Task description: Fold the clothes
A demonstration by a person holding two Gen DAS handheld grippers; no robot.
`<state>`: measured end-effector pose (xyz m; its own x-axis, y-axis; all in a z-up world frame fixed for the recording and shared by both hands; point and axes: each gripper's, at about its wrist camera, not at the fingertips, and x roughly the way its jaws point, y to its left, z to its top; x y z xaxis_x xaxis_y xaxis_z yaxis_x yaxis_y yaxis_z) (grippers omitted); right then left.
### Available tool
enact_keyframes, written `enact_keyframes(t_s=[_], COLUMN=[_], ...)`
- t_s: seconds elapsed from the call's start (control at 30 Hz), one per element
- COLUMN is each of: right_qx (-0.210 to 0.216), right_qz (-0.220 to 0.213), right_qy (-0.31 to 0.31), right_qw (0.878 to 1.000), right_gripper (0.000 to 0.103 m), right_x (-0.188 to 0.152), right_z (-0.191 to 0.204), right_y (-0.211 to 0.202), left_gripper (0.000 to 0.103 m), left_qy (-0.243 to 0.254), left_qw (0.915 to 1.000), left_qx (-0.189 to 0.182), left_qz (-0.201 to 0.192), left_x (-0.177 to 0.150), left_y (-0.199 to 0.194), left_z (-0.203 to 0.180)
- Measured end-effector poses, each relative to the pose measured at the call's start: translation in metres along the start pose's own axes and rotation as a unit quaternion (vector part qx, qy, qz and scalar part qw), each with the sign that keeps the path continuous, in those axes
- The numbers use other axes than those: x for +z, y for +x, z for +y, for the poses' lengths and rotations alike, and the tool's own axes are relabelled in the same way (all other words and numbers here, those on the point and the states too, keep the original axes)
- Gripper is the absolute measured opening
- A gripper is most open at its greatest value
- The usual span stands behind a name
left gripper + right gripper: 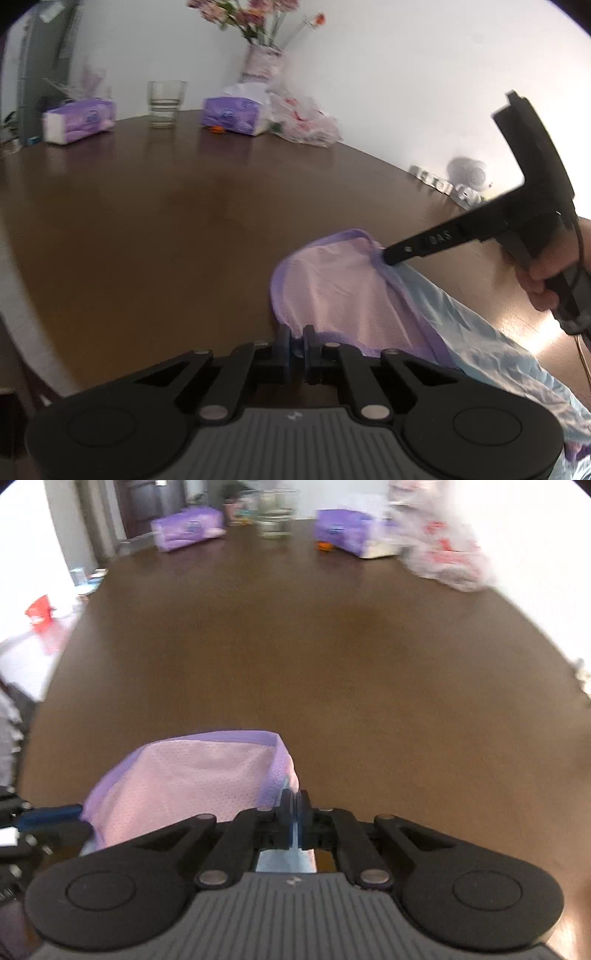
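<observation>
Pink mesh garment (343,291), purple-trimmed, on glossy brown table (147,221)

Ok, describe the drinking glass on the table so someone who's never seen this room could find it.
Start at the dark brown wooden table and look to its far edge by the white wall. The clear drinking glass stands upright between two purple tissue packs. It is the only see-through, upright thing in that row.
</observation>
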<state>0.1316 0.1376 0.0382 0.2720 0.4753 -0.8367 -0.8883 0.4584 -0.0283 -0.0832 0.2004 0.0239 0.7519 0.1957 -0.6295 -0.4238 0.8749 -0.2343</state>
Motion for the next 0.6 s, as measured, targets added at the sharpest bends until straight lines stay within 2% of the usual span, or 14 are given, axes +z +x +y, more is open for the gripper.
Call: enact_keyframes(t_s=[0.07, 0.13, 0.23, 0.27, 0.3, 0.33, 0.37, 0.4, 0.43, 0.47, 0.5, 0.57, 0.6], right_qx=[-0.038, -0.074, -0.131, -0.157, -0.181, -0.204, -0.217, -0.225, -0.223, -0.218, -0.212, -0.209, -0.192], right_qz=[-0.006, -0.016, -0.029, -0.030, -0.029, -0.025, -0.019, -0.013, -0.014, -0.018, -0.023, -0.025, -0.030], right_qy=[0.053, 0.128, 0.220, 0.242, 0.263, 0.289, 0.314, 0.337, 0.348, 0.356, 0.353, 0.346, 0.349], right_qw=[0.998, 0.989, 0.966, 0.957, 0.947, 0.935, 0.924, 0.914, 0.910, 0.909, 0.911, 0.914, 0.917], right_gripper=[0.001, 0.001, 0.001, 0.001, 0.001, 0.001, 0.005, 0.007, 0.007, 0.010, 0.022, 0.045, 0.046], right_x=[-0.006, -0.018, -0.040, -0.050, -0.059, -0.070, -0.082, -0.094, -0.103, -0.112, -0.117, -0.126, -0.129], right_z=[-0.028, -0.069, -0.130, -0.152, -0.171, -0.192, -0.208, -0.222, -0.228, -0.230, -0.228, -0.220, -0.212], right_y=[-0.004, -0.015, -0.034, -0.039, -0.042, -0.045, -0.050, -0.056, -0.066, -0.076, -0.086, -0.111, -0.126], left_gripper=[0.003, 0.003, 0.004, 0.006, 0.017, 0.024, 0.036, 0.042, 0.044, 0.049, 0.053, 0.054, 0.054], left_qy=[0.010, 0.049, 0.091, 0.094, 0.096, 0.088, 0.080, 0.072, 0.070, 0.077, 0.093, 0.141, 0.155], left_qw=[0.9995, 0.9967, 0.9874, 0.9867, 0.9860, 0.9857, 0.9853, 0.9847, 0.9827, 0.9798, 0.9756, 0.9641, 0.9589], left_qx=[-0.027, -0.057, -0.120, -0.124, -0.127, -0.135, -0.143, -0.150, -0.166, -0.180, -0.193, -0.215, -0.227], left_qz=[0.015, 0.029, 0.048, 0.049, 0.049, 0.049, 0.050, 0.050, 0.043, 0.041, 0.045, 0.067, 0.073], left_x=[0.024, 0.054, 0.099, 0.111, 0.122, 0.125, 0.128, 0.131, 0.126, 0.118, 0.108, 0.085, 0.077], left_y=[0.023, 0.052, 0.096, 0.106, 0.116, 0.117, 0.117, 0.118, 0.112, 0.106, 0.100, 0.090, 0.082], left_z=[-0.006, -0.026, -0.065, -0.077, -0.089, -0.096, -0.102, -0.109, -0.114, -0.121, -0.130, -0.153, -0.161])
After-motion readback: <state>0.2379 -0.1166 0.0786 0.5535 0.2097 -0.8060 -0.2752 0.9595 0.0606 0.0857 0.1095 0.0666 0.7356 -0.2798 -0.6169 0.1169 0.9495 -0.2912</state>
